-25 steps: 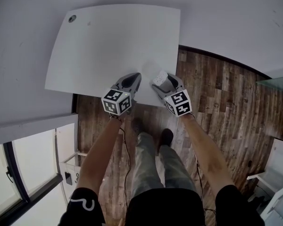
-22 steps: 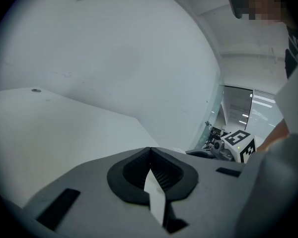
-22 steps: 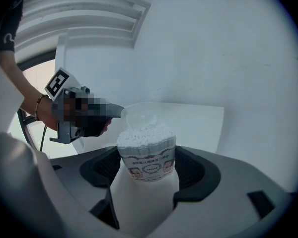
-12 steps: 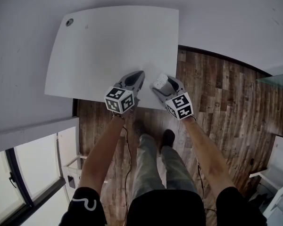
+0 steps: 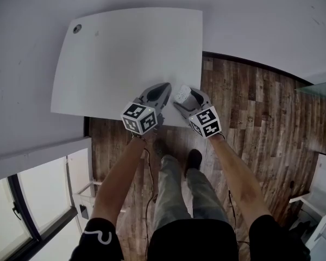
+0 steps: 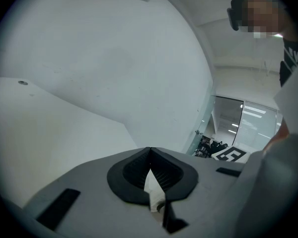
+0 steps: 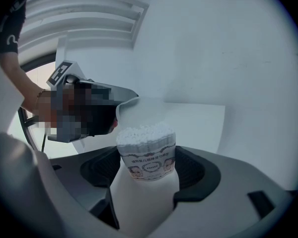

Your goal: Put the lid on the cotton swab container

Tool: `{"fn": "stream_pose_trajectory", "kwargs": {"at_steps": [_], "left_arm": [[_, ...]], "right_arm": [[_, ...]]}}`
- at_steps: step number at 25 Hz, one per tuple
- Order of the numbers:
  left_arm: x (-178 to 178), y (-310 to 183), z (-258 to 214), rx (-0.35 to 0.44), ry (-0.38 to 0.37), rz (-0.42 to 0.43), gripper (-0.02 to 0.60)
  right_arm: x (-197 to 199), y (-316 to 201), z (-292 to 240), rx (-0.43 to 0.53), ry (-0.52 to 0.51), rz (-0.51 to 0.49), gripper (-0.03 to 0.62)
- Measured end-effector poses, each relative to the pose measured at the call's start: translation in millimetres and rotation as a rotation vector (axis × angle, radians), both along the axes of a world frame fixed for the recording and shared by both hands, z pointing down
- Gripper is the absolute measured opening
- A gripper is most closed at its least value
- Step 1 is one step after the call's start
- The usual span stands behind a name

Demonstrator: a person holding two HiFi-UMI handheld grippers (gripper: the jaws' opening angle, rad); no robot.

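Note:
My right gripper (image 5: 185,98) (image 7: 146,168) is shut on the cotton swab container (image 5: 183,93) (image 7: 146,150), a white tub with a printed label. It stands upright and lidless, with the swab tips showing at its top, over the near right corner of the white table (image 5: 125,53). My left gripper (image 5: 164,89) (image 6: 149,153) is shut on the thin translucent lid (image 6: 153,188) (image 7: 132,107). In the right gripper view the lid hangs just behind and left of the container's mouth, apart from it.
The table's near edge and right edge (image 5: 198,64) lie close under both grippers, with wooden floor (image 5: 250,107) beyond. A round cable hole (image 5: 77,28) sits at the table's far left corner. A pale wall lies behind the table.
My left gripper has moved right and a little up with the lid, closing on the container. The right gripper and the container have stayed put.

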State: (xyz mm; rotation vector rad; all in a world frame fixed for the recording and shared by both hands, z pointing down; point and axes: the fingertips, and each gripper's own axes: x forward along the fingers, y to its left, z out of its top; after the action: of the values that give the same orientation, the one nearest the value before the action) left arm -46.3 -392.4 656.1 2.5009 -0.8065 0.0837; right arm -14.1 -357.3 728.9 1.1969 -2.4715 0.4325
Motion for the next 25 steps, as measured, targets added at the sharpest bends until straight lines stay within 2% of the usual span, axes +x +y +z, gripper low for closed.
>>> {"fn": "stream_pose_trajectory", "kwargs": {"at_steps": [3,6,15,25], "left_arm": [[11,3,-9,0.007,0.037,0.024,0.025],[21,7,-12,0.012,0.043,0.062,0.025],[37,28,-5,0.019,0.013,0.162,0.025],[47,39,4,0.025,-0.019,0.219,0.025]], "right_arm": [[1,0,1,-0.003,0.0,0.0,0.356],[2,1,2,-0.005,0.003,-0.004,0.356],[2,1,5,-0.012,0.016,-0.016,0.354],[3,3,6,-0.011,-0.006,-0.024,0.352]]}}
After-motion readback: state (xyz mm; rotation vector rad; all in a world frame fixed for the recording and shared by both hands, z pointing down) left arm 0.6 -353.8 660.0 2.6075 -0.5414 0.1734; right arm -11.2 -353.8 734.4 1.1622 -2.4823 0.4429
